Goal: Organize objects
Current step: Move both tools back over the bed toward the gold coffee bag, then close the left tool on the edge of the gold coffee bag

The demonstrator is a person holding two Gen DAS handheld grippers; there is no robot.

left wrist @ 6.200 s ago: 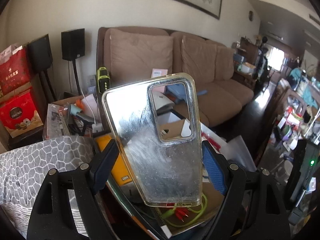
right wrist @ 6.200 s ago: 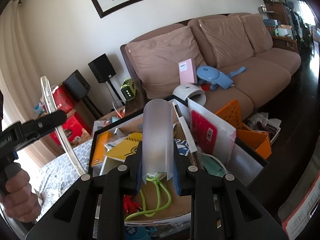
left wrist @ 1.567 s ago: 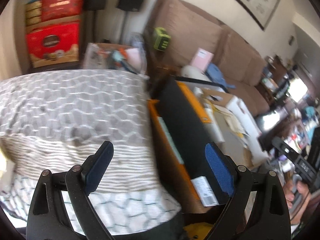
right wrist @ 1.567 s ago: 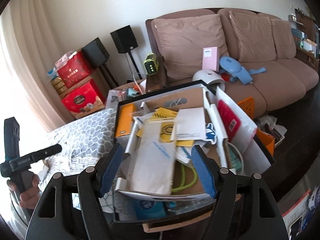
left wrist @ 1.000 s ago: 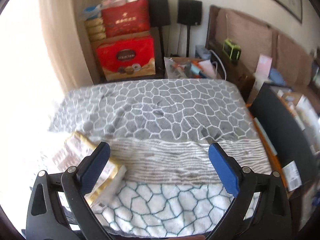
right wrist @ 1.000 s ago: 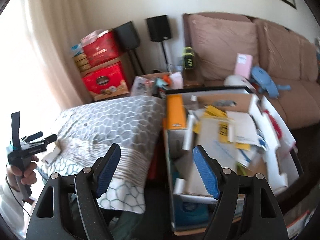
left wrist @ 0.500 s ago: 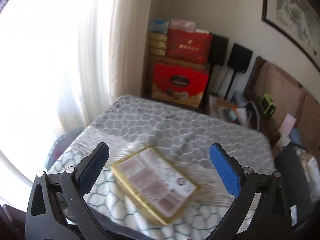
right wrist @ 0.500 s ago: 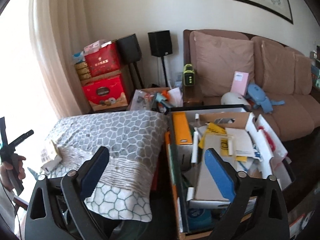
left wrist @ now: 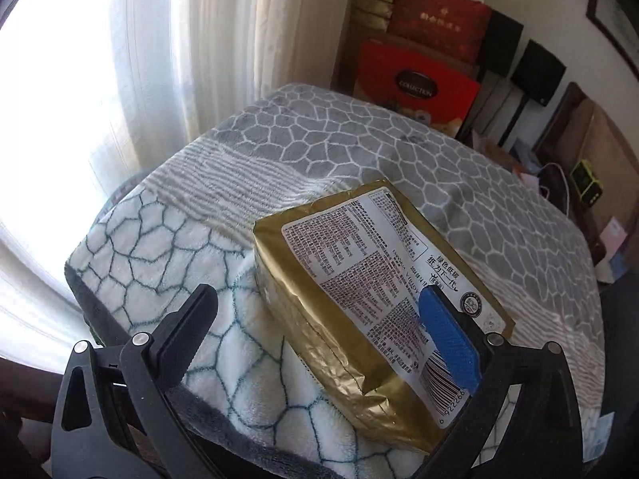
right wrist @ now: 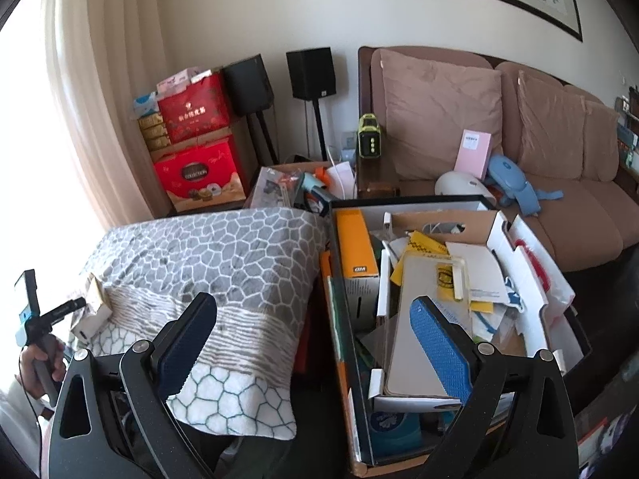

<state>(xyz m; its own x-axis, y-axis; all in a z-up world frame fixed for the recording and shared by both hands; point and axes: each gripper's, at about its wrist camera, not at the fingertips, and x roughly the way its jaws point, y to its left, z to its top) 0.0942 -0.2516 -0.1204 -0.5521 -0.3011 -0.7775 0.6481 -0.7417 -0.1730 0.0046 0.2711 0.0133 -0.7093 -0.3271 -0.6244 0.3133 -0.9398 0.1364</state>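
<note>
The left gripper [left wrist: 319, 339] is wide open and holds nothing; it is tilted down over a gold foil packet with a white printed label and a barcode [left wrist: 371, 295]. This packet lies flat on a soft blanket with a grey and white stone pattern [left wrist: 359, 135], near the blanket's front corner, on the part where the pattern becomes white with green lines. The blue pad of the one finger [left wrist: 447, 343] is in front of the packet's label side, and the black finger [left wrist: 187, 331] stands over the bare blanket, apart from the packet; whether the blue pad touches the foil I cannot tell, as the view is very close. Behind the blanket stand red gift boxes [left wrist: 415, 80] and a white curtain [left wrist: 223, 48]. The right gripper [right wrist: 315, 343] has just been opening its jaws and now is fully open, with nothing between them. It hangs above the gap between the same blanket [right wrist: 223, 255] and a big open cardboard box full of papers and packages [right wrist: 539, 319]. In that box lie a clear plastic phone case [right wrist: 427, 343], an orange carton [right wrist: 355, 247] and yellow papers [right wrist: 423, 247]. At the far left of the right wrist view, the person's left hand [right wrist: 40, 363] holds the other tool beside the blanket's edge. A brown sofa with cushions [right wrist: 479, 111] stands behind the box, and two black speakers [right wrist: 311, 72] stand by the wall.
</note>
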